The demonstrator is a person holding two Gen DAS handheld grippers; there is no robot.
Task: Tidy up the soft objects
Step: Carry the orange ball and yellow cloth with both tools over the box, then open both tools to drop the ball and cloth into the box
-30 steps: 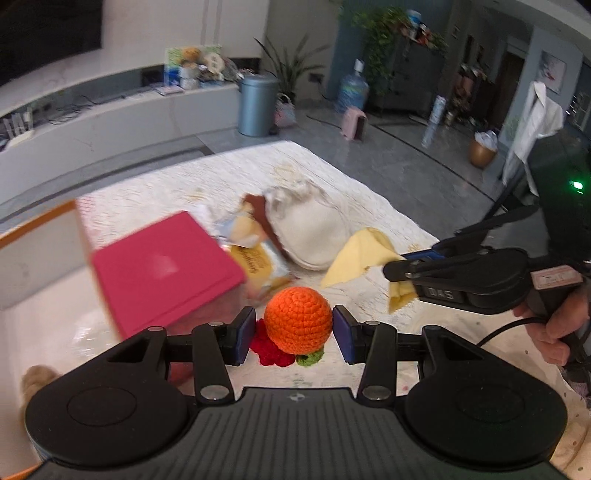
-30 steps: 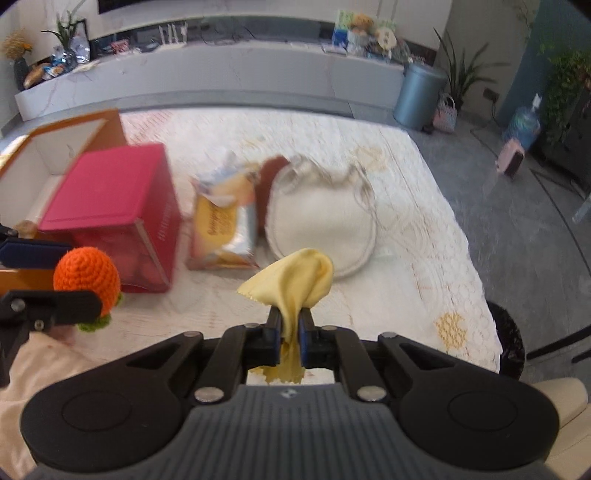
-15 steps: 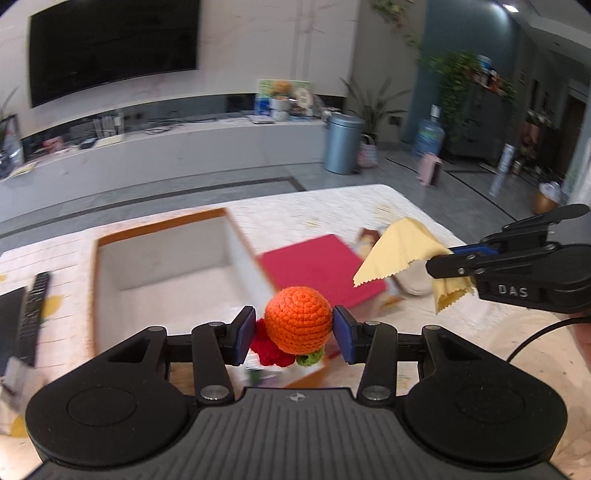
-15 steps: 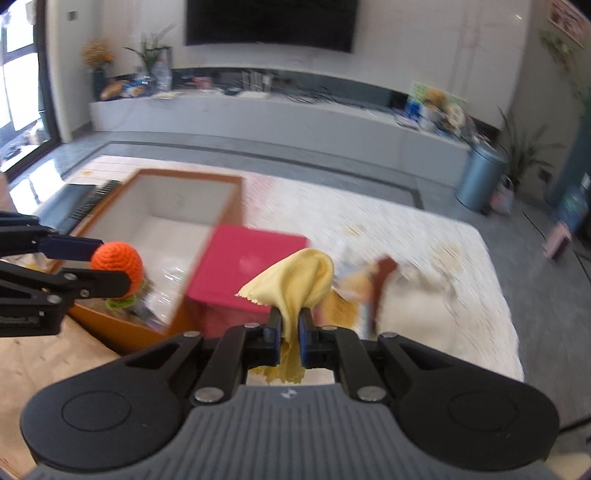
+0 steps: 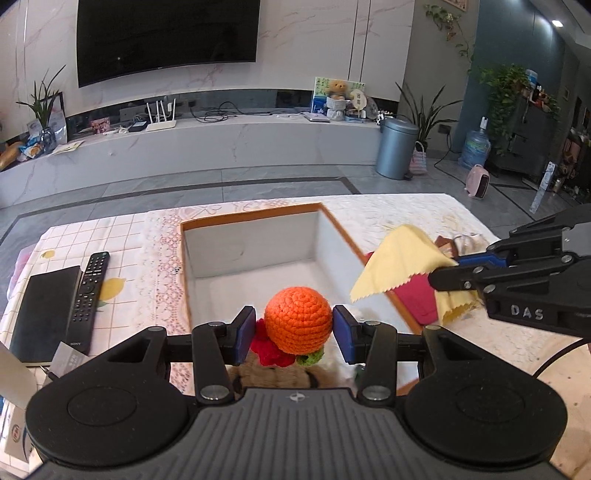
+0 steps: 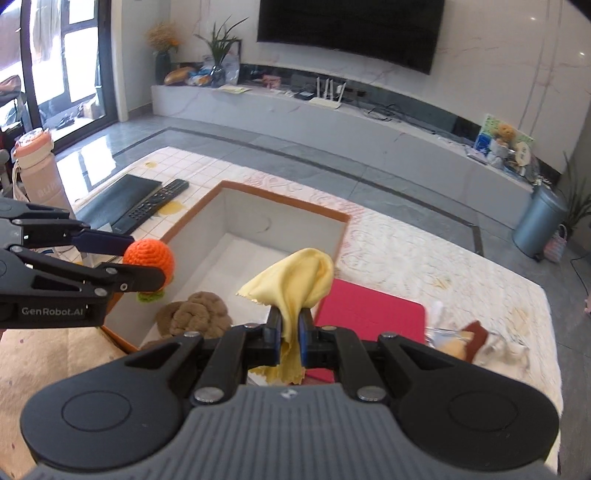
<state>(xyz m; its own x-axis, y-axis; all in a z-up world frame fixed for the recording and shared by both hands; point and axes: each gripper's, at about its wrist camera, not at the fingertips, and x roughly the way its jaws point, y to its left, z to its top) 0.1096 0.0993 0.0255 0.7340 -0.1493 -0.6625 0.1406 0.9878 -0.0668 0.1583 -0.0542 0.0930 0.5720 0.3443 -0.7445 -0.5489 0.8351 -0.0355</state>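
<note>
The orange crochet ball point(image 5: 297, 319), with a red and green knitted piece under it, is clamped between the blue pads of the left gripper point(image 5: 297, 334) and hangs over the near part of the open box point(image 5: 251, 251). The yellow cloth point(image 6: 295, 284) is pinched tight in the right gripper point(image 6: 289, 334), just right of the box's right wall, above the pink book point(image 6: 369, 314). Inside the box, at its near end, lies a brown knitted thing point(image 6: 195, 314).

The box has white inner walls and an orange rim, and it stands on a table with a pale lace cover point(image 6: 424, 258). To the left the cloth is checked, and there lie a black remote point(image 5: 88, 291) and a flat black device point(image 5: 44, 310). At the far right of the table are a few blurred small things.

Behind is a living room: a grey tiled floor, a long white marble shelf, a big dark television point(image 5: 166, 33) on the wall, a grey bin point(image 5: 395, 147) and green plants.
</note>
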